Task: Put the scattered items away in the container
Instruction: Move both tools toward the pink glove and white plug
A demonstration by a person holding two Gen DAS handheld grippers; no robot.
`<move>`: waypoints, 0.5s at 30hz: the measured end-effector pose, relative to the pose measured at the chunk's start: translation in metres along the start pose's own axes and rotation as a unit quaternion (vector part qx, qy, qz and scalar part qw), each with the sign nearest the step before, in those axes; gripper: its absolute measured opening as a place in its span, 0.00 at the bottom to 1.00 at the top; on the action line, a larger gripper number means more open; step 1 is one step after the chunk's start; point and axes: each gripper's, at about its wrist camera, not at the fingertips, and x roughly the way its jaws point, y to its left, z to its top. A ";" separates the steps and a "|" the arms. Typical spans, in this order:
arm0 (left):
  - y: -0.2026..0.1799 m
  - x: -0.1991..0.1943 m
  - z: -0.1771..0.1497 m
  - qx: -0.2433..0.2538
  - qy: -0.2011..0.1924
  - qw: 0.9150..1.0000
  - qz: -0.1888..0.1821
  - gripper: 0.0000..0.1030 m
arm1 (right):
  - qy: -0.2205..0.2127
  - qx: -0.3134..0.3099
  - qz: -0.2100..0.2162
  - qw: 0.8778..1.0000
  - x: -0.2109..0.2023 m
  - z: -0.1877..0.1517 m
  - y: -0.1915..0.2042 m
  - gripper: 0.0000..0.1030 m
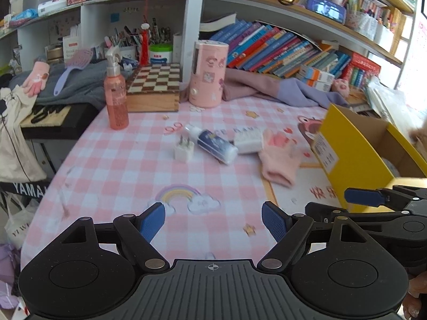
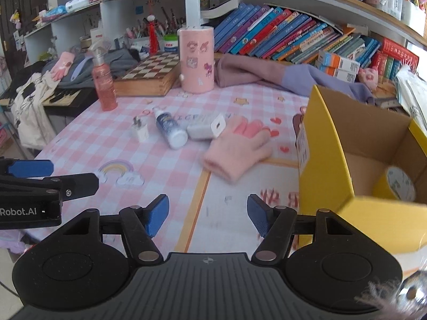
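On the pink checked tablecloth (image 1: 112, 165) lie a white plug charger (image 1: 183, 151) (image 2: 140, 131), a blue-and-white bottle (image 1: 213, 144) (image 2: 170, 129) on its side, a white block (image 1: 249, 141) (image 2: 206, 129) and a pink glove (image 1: 277, 157) (image 2: 237, 149). An open yellow cardboard box (image 1: 355, 157) (image 2: 328, 144) stands to the right, with a tape roll (image 2: 399, 184) inside. My left gripper (image 1: 213, 222) hovers open over the near cloth, nothing between its fingers. My right gripper (image 2: 208, 216) is open and empty too, just left of the box.
At the back stand a pink spray bottle (image 1: 116, 98), a wooden chessboard box (image 1: 154, 88), a pink cylinder (image 1: 208, 74) and a purple garment (image 1: 280, 88). Leaning books (image 1: 280, 48) fill the shelf. A keyboard (image 1: 50, 117) and another glove (image 1: 37, 78) sit at the left.
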 end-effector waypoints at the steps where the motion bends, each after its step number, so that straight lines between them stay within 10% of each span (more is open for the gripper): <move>1: 0.001 0.004 0.004 -0.001 -0.002 1.000 0.002 0.79 | -0.003 0.002 -0.001 1.000 0.004 0.004 0.000 0.61; 15: 0.015 0.067 0.040 0.001 0.014 1.000 0.019 0.79 | 0.015 0.036 -0.032 0.999 0.077 0.041 -0.008 0.75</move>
